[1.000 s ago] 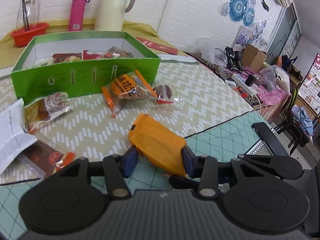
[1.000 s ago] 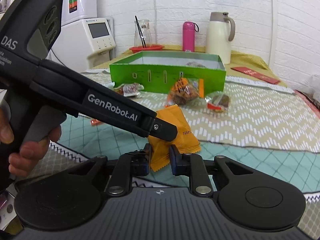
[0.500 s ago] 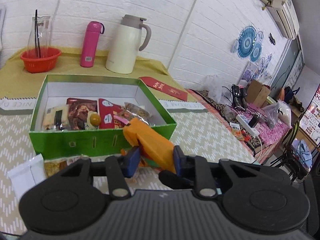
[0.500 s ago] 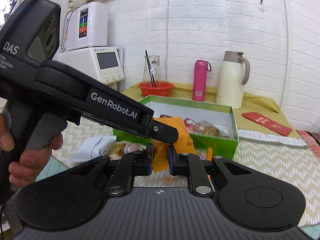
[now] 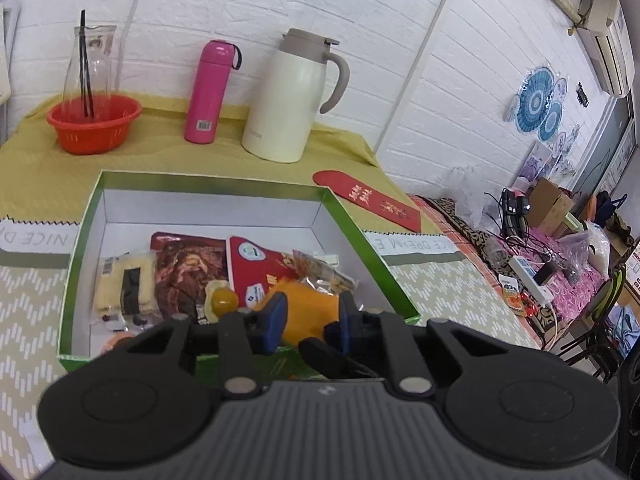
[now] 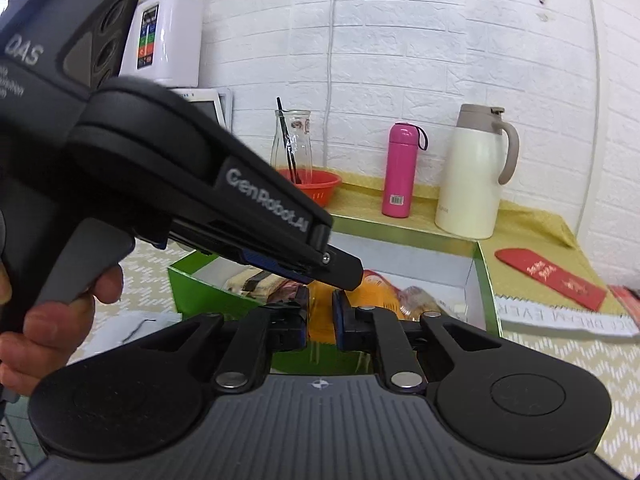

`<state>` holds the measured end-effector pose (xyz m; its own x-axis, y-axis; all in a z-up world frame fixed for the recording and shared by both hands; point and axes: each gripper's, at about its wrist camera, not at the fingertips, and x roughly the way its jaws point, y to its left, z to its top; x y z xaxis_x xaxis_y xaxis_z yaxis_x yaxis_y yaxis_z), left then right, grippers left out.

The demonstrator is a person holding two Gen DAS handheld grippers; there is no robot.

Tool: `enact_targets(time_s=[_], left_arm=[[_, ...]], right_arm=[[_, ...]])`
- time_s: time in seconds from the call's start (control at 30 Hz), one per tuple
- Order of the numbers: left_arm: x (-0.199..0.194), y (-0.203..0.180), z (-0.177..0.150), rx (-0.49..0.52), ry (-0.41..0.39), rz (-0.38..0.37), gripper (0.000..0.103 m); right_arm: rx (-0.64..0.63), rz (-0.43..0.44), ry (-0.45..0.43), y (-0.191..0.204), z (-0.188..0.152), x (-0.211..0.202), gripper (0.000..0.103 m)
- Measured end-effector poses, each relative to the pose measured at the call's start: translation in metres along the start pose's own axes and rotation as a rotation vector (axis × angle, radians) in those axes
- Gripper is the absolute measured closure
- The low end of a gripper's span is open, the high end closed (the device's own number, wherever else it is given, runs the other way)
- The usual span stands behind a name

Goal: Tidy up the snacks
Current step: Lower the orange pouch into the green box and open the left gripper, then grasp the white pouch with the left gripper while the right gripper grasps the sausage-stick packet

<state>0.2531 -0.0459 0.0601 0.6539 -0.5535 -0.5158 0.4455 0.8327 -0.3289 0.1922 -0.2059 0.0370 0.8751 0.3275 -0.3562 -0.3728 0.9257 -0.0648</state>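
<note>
1. The left gripper sits at lower centre of the left wrist view, its blue pads narrowed onto an orange snack packet, one pad on each side of it.
2. The right gripper sits at lower centre of the right wrist view, its pads pressed close on the same orange packet.
3. The packet hangs over the near right part of the green box, above the snacks already inside.
4. Inside the box lie a pale yellow packet at left, a dark brown packet beside it, and a red packet toward the middle.
5. In the right wrist view the left gripper's black body crosses the left half of the frame, gripped by a hand at the left edge.
6. Behind the box, along the white brick wall, stand an orange basket, a pink bottle and a cream jug.
7. A red envelope lies right of the box.
</note>
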Motion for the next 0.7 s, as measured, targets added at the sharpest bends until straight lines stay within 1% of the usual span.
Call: enact_targets(time_s=[0.03, 0.07, 0.13, 0.2, 0.23, 0.27, 0.3, 0.33, 0.37, 0.4, 0.47, 0.53, 0.7], left_arm=[[0.003, 0.002, 0.001, -0.003, 0.001, 0.007, 0.088], [0.006, 0.004, 0.002, -0.006, 0.005, 0.015, 0.078], [0.007, 0.006, 0.000, -0.008, -0.006, 0.023, 0.054], [0.003, 0.009, -0.003, 0.003, -0.028, 0.036, 0.052], [0.002, 0.010, -0.004, 0.006, -0.035, 0.043, 0.047], [0.000, 0.011, -0.005, 0.005, -0.044, 0.047, 0.044], [-0.001, 0.012, -0.005, 0.002, -0.051, 0.053, 0.041], [-0.003, 0.014, -0.006, -0.002, -0.059, 0.063, 0.035], [-0.003, 0.014, -0.007, -0.005, -0.066, 0.084, 0.017], [-0.005, 0.013, -0.008, -0.004, -0.077, 0.121, 0.010], [-0.009, 0.011, -0.011, 0.021, -0.109, 0.173, 0.010], [-0.010, 0.010, -0.012, 0.032, -0.101, 0.199, 0.010], [-0.018, 0.009, -0.014, 0.037, -0.097, 0.197, 0.010]], right_arm=[[-0.010, -0.012, 0.006, 0.001, 0.000, 0.006, 0.083], [-0.016, -0.016, 0.015, 0.000, 0.000, 0.012, 0.082], [-0.020, -0.024, 0.027, -0.001, -0.002, 0.020, 0.075], [-0.022, -0.023, 0.022, -0.003, -0.006, 0.023, 0.051], [-0.024, -0.026, 0.013, -0.004, -0.008, 0.022, 0.047], [-0.027, -0.032, 0.003, -0.004, -0.009, 0.020, 0.032], [-0.025, -0.033, 0.000, -0.004, -0.010, 0.018, 0.002], [-0.020, -0.033, 0.000, -0.004, -0.011, 0.017, 0.000], [-0.016, -0.030, -0.006, -0.004, -0.013, 0.014, 0.000], [-0.016, -0.026, -0.016, -0.002, -0.015, 0.012, 0.000], [-0.023, -0.022, -0.007, 0.001, -0.017, 0.009, 0.000], [-0.035, -0.017, 0.003, 0.005, -0.017, 0.006, 0.000], [-0.069, -0.018, -0.002, 0.015, -0.017, -0.003, 0.000]])
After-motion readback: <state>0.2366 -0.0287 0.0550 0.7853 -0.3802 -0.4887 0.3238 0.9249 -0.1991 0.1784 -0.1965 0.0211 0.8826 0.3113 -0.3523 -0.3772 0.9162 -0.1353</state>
